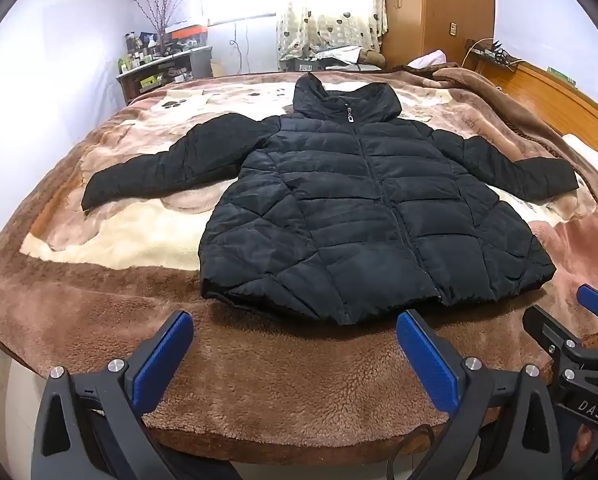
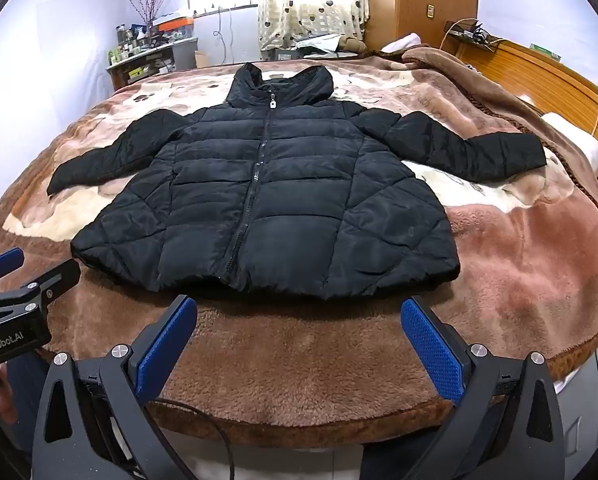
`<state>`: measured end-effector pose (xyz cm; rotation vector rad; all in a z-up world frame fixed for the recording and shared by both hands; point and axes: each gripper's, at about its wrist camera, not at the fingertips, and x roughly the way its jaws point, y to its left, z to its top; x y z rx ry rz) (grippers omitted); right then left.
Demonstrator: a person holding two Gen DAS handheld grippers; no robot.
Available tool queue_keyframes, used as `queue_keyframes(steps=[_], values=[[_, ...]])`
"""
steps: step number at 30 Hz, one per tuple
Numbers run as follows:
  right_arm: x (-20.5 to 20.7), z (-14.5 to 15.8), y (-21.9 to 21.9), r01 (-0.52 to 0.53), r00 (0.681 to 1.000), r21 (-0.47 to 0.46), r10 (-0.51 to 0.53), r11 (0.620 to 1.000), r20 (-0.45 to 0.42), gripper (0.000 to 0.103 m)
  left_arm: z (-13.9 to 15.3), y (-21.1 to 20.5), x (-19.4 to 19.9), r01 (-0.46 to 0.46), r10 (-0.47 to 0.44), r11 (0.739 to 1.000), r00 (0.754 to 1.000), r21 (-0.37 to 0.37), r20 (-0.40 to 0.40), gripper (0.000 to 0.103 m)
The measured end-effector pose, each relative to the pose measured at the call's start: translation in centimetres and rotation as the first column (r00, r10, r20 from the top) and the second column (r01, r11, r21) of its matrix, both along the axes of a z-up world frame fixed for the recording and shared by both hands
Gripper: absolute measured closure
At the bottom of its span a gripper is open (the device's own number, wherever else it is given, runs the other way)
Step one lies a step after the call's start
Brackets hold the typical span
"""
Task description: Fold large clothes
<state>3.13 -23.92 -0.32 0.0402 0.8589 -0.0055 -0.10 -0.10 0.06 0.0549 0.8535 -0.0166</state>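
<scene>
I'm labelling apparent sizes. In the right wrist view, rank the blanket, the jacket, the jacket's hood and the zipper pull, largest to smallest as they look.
1. blanket
2. jacket
3. hood
4. zipper pull

The hood and pull lie farthest from the camera, so they look smaller than they would up close.

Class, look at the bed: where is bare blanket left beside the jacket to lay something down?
Free: the brown strip of blanket between the jacket hem and the near bed edge, and the pink patch under the sleeve toward the headboard. Crowded: the far shelf.
</scene>
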Motion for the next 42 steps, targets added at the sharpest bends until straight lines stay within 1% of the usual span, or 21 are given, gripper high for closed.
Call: queue_keyframes(steps=[4,6,7,9,10,13,16,19,22,25,35,42], values=[[0.2,-0.1,-0.1,0.006,1.0,-0.006,-0.006,1.0,-0.001,0.001,0.0,-0.2,-0.3,-0.003,0.003,1.0,1.0,0.012,0.003,0.0],[0.2,0.0,-0.1,0.009,1.0,-0.012,-0.009,1.0,0.008,0.001,-0.2,-0.3,-0.4,-0.021,0.021,0.999,1.0,0.031,-0.006,0.0],[0.2,0.0,0.0,0.01,1.0,-0.018,-0.01,1.0,0.009,0.001,-0.4,-0.3,-0.4,-0.022,0.022,1.0,1.0,0.012,-0.007,0.0],[-0.2,0.3,0.1,0.009,1.0,-0.038,-0.008,0.999,0.019,0.001,-0.1,0.7,-0.6,0.001,-0.001,0.999,1.0,-0.051,-0.01,0.0],[0.4,0.4,-0.1,0.009,1.0,-0.047,-0.008,0.999,0.024,0.001,0.0,0.7,-0.7,0.003,-0.004,0.998,1.0,-0.061,-0.009,0.0],[0.3,0.4,0.4,0.004,1.0,-0.05,-0.002,0.999,0.023,0.001,0.3,0.3,-0.5,0.018,-0.018,0.999,1.0,-0.047,0.003,0.0],[0.3,0.3,0.4,0.006,1.0,-0.049,-0.005,0.999,0.024,0.001,0.6,0.4,-0.5,0.037,-0.037,0.996,0.999,-0.085,0.001,0.0],[0.3,0.3,0.4,0.007,1.0,-0.048,-0.006,0.999,0.025,0.001,0.9,0.3,-0.7,0.024,-0.023,0.998,1.0,-0.058,0.02,0.0],[0.3,0.4,0.4,0.006,1.0,-0.047,-0.005,0.999,0.027,0.001,1.0,0.7,-0.5,0.017,-0.017,0.994,1.0,-0.108,0.004,0.0],[0.3,0.4,0.4,0.007,1.0,-0.047,-0.006,0.999,0.027,0.001,0.9,1.1,-0.3,0.001,-0.002,0.992,1.0,-0.126,-0.01,0.0],[0.4,0.4,0.3,0.007,1.0,-0.045,-0.006,0.999,0.025,0.001,1.0,1.1,-0.3,-0.013,0.014,0.993,1.0,-0.118,0.007,0.0],[0.7,0.3,0.6,0.007,1.0,-0.047,-0.006,0.999,0.022,0.001,0.6,1.4,0.1,-0.037,0.035,0.995,0.999,-0.096,-0.02,0.0]])
